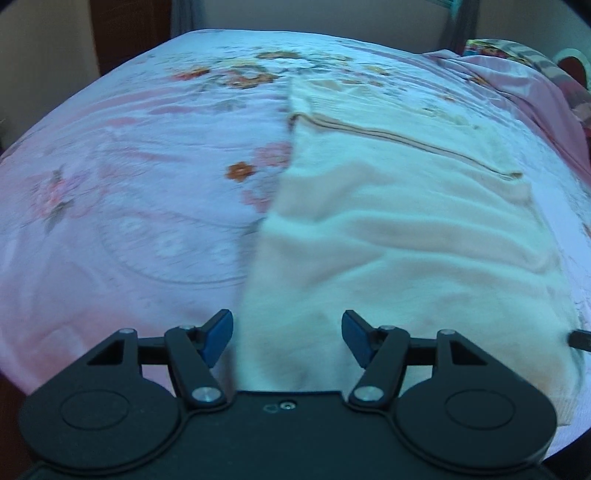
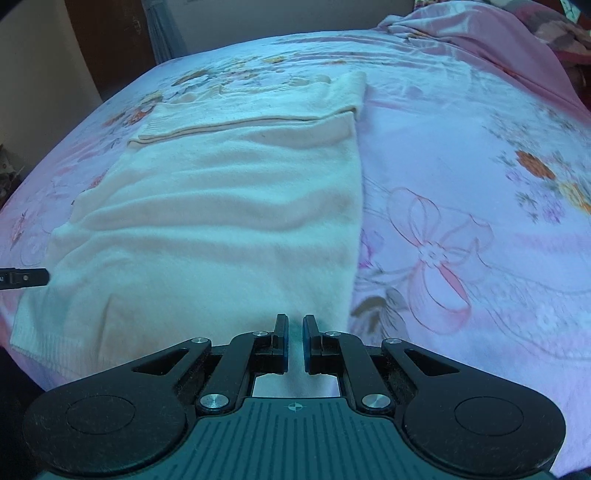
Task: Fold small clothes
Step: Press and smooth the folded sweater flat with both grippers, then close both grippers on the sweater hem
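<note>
- A small cream sweater (image 2: pixel 207 206) lies spread out on the bed. It looks soft and fuzzy, with gentle wrinkles running across it.
- At its far end a part is folded over, and a thin brown seam (image 1: pixel 406 138) runs along that fold.
- The near edge of the sweater is by the edge of the bed, close to both grippers.
- The left gripper (image 1: pixel 287 338) is over the sweater's left side edge. Its blue pads (image 1: pixel 218 332) stand wide apart — they do not press on the cloth.
- The right gripper (image 2: pixel 294 341) is at the near right part of the sweater. Its jaws are almost closed, with only a thin gap between them. I cannot tell if cloth is pinched in that gap.
- Under the sweater is a pink bedsheet (image 2: pixel 461 206) with flowers and a big ribbon bow drawn on it.
- A plain pink cloth (image 2: pixel 491 44) lies bunched at the far corner of the bed.
- Behind the bed is a pale wall (image 1: pixel 314 14).
</note>
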Motion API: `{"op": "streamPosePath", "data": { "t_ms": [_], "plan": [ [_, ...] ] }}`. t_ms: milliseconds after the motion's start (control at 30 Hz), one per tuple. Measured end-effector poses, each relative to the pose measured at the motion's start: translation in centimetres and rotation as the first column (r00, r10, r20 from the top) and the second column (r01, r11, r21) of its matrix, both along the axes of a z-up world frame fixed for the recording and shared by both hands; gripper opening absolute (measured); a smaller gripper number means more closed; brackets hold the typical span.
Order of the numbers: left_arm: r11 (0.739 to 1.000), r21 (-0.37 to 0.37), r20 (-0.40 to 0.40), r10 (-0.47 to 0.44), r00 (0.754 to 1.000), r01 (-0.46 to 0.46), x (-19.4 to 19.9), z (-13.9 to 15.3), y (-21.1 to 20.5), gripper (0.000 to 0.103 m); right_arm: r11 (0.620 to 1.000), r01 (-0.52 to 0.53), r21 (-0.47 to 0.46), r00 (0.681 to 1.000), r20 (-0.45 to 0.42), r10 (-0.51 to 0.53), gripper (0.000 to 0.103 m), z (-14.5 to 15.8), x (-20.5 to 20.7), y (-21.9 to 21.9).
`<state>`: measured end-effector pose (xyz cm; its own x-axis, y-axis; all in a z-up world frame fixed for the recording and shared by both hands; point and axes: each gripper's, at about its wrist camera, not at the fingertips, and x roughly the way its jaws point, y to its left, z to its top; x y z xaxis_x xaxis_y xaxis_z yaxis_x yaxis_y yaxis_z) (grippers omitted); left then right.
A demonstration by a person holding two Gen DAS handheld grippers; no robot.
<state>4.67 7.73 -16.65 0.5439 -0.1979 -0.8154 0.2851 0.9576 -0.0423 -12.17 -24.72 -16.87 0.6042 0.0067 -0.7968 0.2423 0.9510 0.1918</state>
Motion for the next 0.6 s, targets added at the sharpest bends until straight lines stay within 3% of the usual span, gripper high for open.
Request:
{"op": "streamPosePath", "data": {
  "t_ms": [133,300,433,600],
  "plan": [
    [0.999,-0.004,-0.024,0.032,0.999,-0.032,0.1,-0.5,1.1,0.063,1.0,0.01,0.008,1.0,-0.006,-0.01,0.007,0.0,-0.8,-0.2],
    [0.999,-0.042,-0.049,-0.01,0.999,0.008,-0.5,-1.3,1.0,0.059,1.0,0.018,0.022,1.0,-0.012,-0.018,0.007,-0.1,-1.4,-0.4],
    [0.996,-0.084,-0.062,-0.025,0.998,0.02,-1.2,-1.4,1.2,0.038,0.999,0.018,0.032,1.0,-0.021,-0.018,0.007,-0.1,-2.0,-0.4],
    [0.993,-0.113,-0.071,-0.031,0.997,0.023,-1.6,-1.5,1.7,0.023,0.998,0.048,0.04,0.998,-0.04,-0.047,0.007,-0.1,-3.1,-0.8]
  ]
}}
